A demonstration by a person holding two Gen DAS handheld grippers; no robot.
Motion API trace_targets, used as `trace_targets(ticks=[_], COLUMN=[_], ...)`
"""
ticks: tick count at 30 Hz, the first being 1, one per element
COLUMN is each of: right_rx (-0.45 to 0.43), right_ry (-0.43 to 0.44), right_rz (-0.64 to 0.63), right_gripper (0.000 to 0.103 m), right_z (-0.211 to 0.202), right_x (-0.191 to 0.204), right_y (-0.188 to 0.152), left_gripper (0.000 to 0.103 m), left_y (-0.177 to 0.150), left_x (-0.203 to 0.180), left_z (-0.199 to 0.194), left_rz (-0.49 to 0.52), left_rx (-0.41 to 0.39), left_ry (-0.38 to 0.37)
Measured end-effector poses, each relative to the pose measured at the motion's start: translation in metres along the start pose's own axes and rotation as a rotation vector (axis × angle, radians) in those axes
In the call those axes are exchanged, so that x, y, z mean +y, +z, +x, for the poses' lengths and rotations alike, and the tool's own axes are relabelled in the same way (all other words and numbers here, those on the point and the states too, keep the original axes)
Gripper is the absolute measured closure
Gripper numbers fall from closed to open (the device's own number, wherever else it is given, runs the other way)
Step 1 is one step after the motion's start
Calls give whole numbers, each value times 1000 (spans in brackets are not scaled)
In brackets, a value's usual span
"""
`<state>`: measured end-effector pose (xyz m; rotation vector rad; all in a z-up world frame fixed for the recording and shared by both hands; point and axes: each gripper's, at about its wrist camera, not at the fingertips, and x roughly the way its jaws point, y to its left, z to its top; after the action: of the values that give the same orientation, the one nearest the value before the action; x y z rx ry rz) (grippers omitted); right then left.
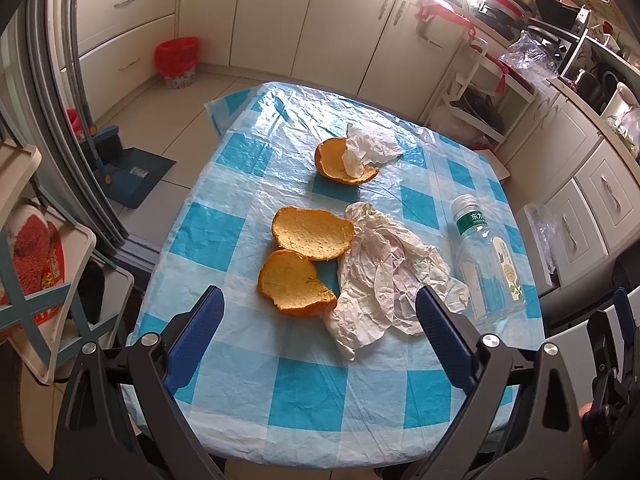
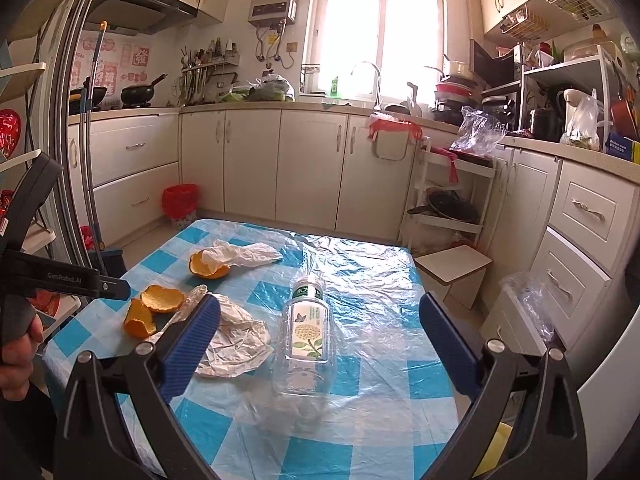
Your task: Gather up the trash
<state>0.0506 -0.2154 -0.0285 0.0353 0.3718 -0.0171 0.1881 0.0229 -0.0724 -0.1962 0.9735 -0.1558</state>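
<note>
Hovering over the near edge of the table (image 1: 248, 396), I hold both tongs spread wide with nothing between their blue pads. My left tongs (image 1: 320, 320) look straight down on the trash: two pieces of orange peel (image 1: 294, 282) lie just ahead and a little left of centre, touching the big crumpled paper (image 1: 384, 276), which lies ahead and to the right. That paper runs lengthwise away from me, its near end close to my right-hand pad. A third peel (image 1: 340, 160) with a small tissue (image 1: 370, 146) in it sits farther off.

My right tongs (image 2: 320, 320) face the empty plastic bottle (image 2: 306, 320), lying on its side between the pads, cap away from me, its long axis running with my fingers. I judge the right hand better placed for the bottle, the left for peel and paper. The red-lined bin (image 2: 181, 202) stands on the floor beyond the table's far left corner.
</note>
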Motion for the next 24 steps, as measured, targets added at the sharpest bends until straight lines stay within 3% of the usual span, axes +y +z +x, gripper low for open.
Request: trace_targets(ticks=[24], right_rx=[3], right_ry=[7], right_rz=[-5], right_gripper=[8], right_z=[-1], right_x=[3], right_y=[0], left_gripper=[11], left_y=[-3], left_x=[-5], left_z=[6], left_rz=[14], left_rx=[11], left_ry=[7])
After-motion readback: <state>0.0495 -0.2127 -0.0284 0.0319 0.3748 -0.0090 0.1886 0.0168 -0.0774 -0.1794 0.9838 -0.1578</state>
